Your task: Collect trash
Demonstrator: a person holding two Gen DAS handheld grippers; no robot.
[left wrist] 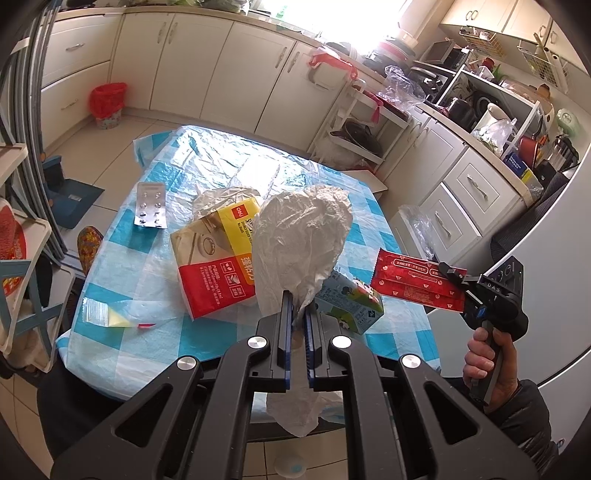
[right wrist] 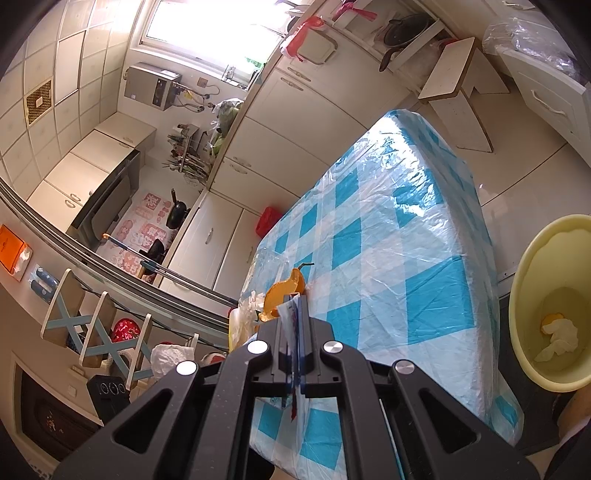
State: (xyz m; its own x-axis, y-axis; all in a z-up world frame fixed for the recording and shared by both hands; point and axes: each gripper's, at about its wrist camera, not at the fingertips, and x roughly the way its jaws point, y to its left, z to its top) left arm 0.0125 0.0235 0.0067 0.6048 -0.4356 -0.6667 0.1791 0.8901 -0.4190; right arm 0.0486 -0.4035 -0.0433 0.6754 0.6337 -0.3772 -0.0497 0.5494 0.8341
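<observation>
left gripper (left wrist: 298, 308) fingers clamped on crumpled white plastic bag (left wrist: 301, 236) above checkered table (left wrist: 155, 236); right gripper (left wrist: 456, 276) fingers pinched on red wrapper (left wrist: 413, 282) beside table edge.

A bright, washed-out window (left wrist: 325, 14) lights a kitchen of cream cabinets (left wrist: 229, 62) and pale floor tiles (left wrist: 110, 147), with a blue-checked covered table (right wrist: 388, 236) and what looks like a cluttered counter (left wrist: 480, 122)
</observation>
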